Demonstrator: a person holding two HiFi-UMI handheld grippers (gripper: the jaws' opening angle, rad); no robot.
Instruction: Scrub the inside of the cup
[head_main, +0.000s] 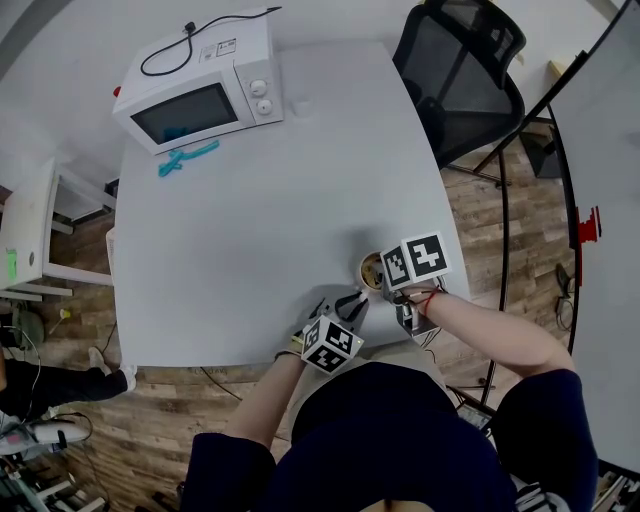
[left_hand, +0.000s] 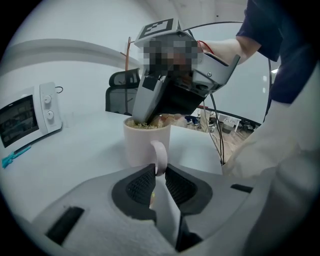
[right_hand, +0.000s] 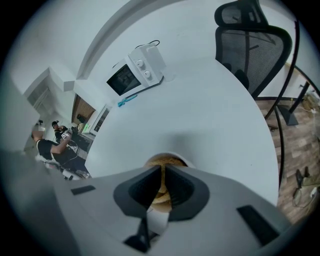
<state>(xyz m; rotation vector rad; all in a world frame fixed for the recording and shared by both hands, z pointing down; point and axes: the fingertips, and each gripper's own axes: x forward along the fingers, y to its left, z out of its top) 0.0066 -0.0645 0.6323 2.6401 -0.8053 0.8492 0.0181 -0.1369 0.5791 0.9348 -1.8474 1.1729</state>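
A pale pink cup (left_hand: 142, 142) stands near the table's front right corner and shows in the head view as a small cup (head_main: 370, 270). Its handle (left_hand: 159, 155) points at my left gripper (left_hand: 157, 172), whose pads are nipped onto the handle's lower part. My right gripper (right_hand: 161, 172) points steeply down into the cup's mouth (right_hand: 165, 161). It is shut on a tan scrubbing pad (right_hand: 161, 187) that reaches inside. In the left gripper view the pad (left_hand: 142, 125) shows at the rim under the right gripper (left_hand: 150, 107).
A white microwave (head_main: 205, 90) stands at the far left of the grey table (head_main: 250, 230), with a teal tool (head_main: 187, 157) in front of it. A black office chair (head_main: 465, 70) stands beyond the far right corner. The table's front edge runs just below both grippers.
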